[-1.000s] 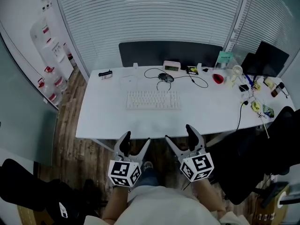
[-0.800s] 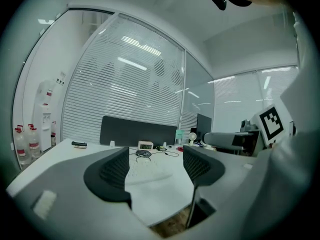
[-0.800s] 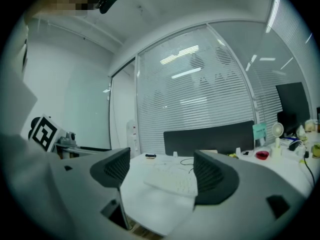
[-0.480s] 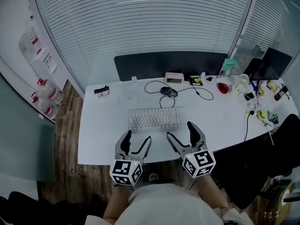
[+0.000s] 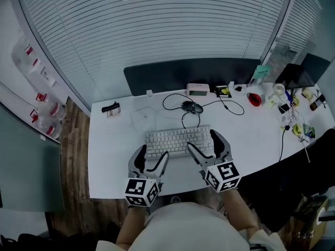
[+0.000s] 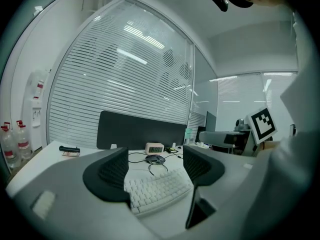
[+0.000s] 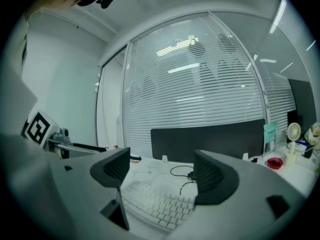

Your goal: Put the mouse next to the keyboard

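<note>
**Left gripper**: jaws wide apart, nothing between them. It is held over the desk's near edge, with the tips just short of the keyboard's near left corner. In the left gripper view the keyboard and mouse lie in the gap between the jaws, well beyond them and untouched.

**Right gripper**: jaws wide apart, nothing held. It is over the keyboard's right end. One jaw crosses the keys and the other lies along the right short edge. Whether it touches the keyboard cannot be told.

**Keyboard**: white, flat, mid-desk, long side roughly parallel to the near edge.

**Mouse**: dark, resting behind the keyboard toward the far edge. It is right of the keyboard's middle and clear of it.

**Cable**: black, in loose loops about the mouse. One strand runs down to the keyboard's far side and another trails right toward the far edge.

**Clock**: small, pale, digital, at the far edge just behind the mouse.

**Panel**: dark, upright along the far edge.

**Black item**: small, near the far left corner; its kind is unclear.

**Red bowl**: toward the far right corner, among small clutter that is too small to identify.

**Monitor**: dark, beyond the right end.

**Blinds**: white, horizontal, behind the desk.
</note>
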`<action>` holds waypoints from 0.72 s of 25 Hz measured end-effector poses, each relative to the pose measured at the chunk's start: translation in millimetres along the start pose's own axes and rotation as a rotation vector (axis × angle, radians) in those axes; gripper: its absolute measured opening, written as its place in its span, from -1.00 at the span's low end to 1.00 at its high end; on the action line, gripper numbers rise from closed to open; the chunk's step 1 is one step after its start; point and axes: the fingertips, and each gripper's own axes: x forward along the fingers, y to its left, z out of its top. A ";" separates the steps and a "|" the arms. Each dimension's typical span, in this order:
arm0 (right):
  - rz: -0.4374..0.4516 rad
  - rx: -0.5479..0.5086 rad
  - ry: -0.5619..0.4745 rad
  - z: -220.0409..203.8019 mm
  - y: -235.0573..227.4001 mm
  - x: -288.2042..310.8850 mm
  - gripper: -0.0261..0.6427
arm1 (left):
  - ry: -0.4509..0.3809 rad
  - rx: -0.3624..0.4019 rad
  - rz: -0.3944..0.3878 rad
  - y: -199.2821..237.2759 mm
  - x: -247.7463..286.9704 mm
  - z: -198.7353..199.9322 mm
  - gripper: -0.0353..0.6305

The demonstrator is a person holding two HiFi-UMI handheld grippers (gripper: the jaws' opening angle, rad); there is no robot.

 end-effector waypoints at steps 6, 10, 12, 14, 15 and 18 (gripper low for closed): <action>-0.009 -0.033 0.044 -5.9 -23.6 30.9 0.23 | 0.023 -0.030 0.003 13.0 13.1 -3.8 0.10; -0.005 -0.055 0.098 -23.0 -45.2 54.0 0.23 | 0.024 -0.055 0.002 15.0 19.1 -7.4 0.10; 0.000 -0.070 0.126 -31.4 -57.4 66.0 0.23 | 0.034 -0.060 0.010 15.7 23.8 -11.0 0.10; 0.012 -0.087 0.156 -40.1 -69.1 79.0 0.23 | 0.044 -0.067 0.020 17.1 29.6 -14.5 0.10; 0.021 -0.096 0.172 -44.7 -74.4 85.8 0.23 | 0.048 -0.072 0.026 18.3 32.7 -15.9 0.10; 0.056 -0.131 0.228 -59.1 -89.8 106.4 0.23 | 0.057 -0.092 0.048 21.4 43.0 -17.6 0.10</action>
